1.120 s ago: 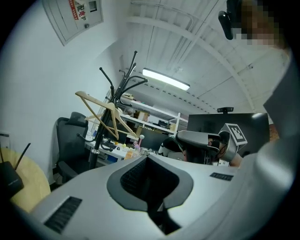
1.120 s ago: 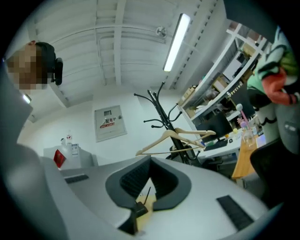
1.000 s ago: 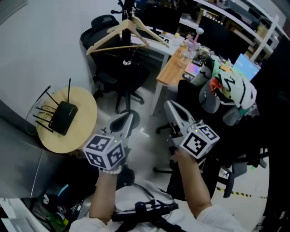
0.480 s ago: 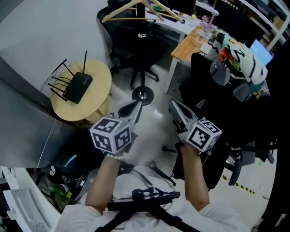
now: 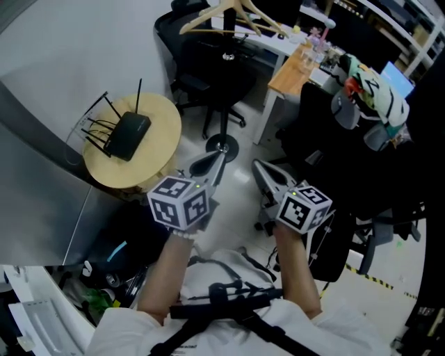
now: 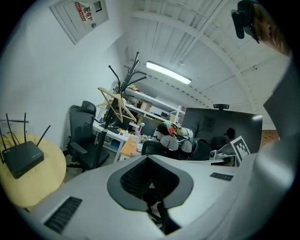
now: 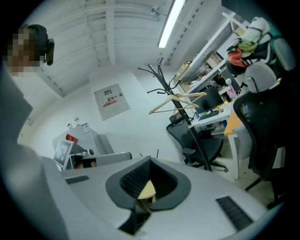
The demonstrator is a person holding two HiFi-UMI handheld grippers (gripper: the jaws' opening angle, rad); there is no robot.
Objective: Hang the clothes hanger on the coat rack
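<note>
Both my grippers have drawn back toward me since a second ago, and the coat rack [image 5: 228, 43] now sits farther off, up at the far edge of the head view. Its dark pole stands in front of a black office chair [image 5: 208, 80], with a wood-topped desk [image 5: 295, 66] to the right of them. To the left, nearer me, is the round wooden table [image 5: 165, 115], well apart from the rack. The wooden clothes hanger [image 5: 240, 15] already hangs from the rack's upper arms, its hook over one arm and its shoulders tilted. In my left gripper view the same hanger [image 6: 114, 101] hangs high on the rack [image 6: 108, 119]. My left gripper [image 5: 217, 157] and right gripper [image 5: 256, 167] are held side by side over the floor, near me and far from the rack. Each has its jaws closed together on nothing. A black router [image 5: 127, 136] with thin antennas lies on the round table.
</note>
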